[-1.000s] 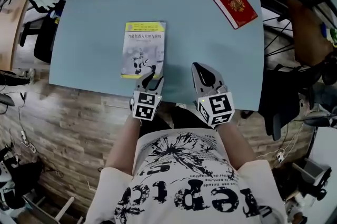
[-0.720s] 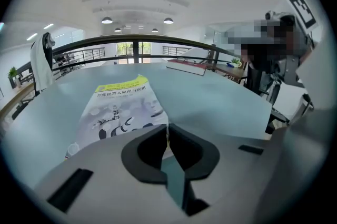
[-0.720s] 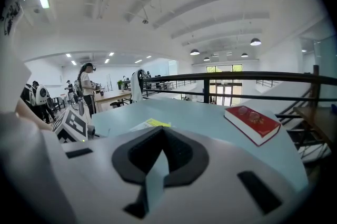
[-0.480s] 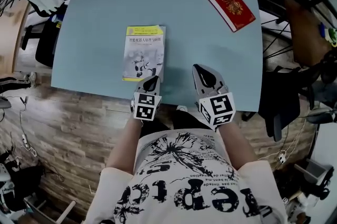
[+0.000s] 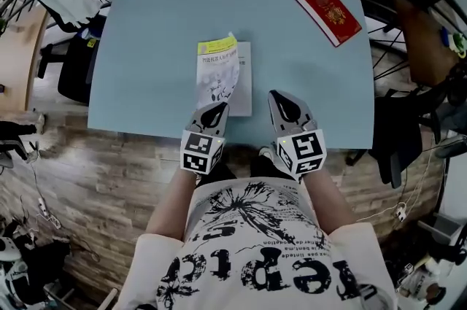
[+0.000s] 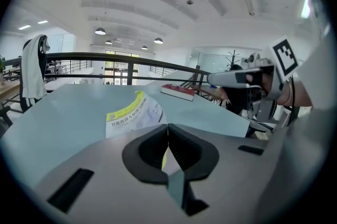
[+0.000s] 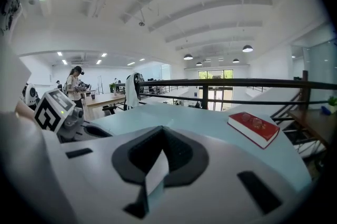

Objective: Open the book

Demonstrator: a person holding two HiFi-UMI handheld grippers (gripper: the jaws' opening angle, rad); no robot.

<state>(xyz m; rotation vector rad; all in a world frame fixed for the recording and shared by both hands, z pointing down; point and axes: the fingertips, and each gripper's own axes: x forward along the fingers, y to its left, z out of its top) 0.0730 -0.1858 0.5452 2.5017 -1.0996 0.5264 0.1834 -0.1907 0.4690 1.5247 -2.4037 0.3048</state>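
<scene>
As the left gripper [image 5: 216, 109] pinches the book cover [image 5: 217, 71], the closed right gripper [image 5: 276, 95] overhangs the blue table [image 5: 160, 31].

A pale blue table [image 5: 146, 46] is carrying two books. A yellow-banded book [image 5: 226, 79] is lying near its front edge, cover curling up, while a red book [image 5: 328, 12] is resting at the far right corner.

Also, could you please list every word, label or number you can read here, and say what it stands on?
Nothing reads with certainty.
Book cover: title lines under a yellow band, too small to read.
Red book: gold emblem, no legible words.
Shirt: large print, upside down, not safely legible.
Marker cubes: square patterns only.
</scene>
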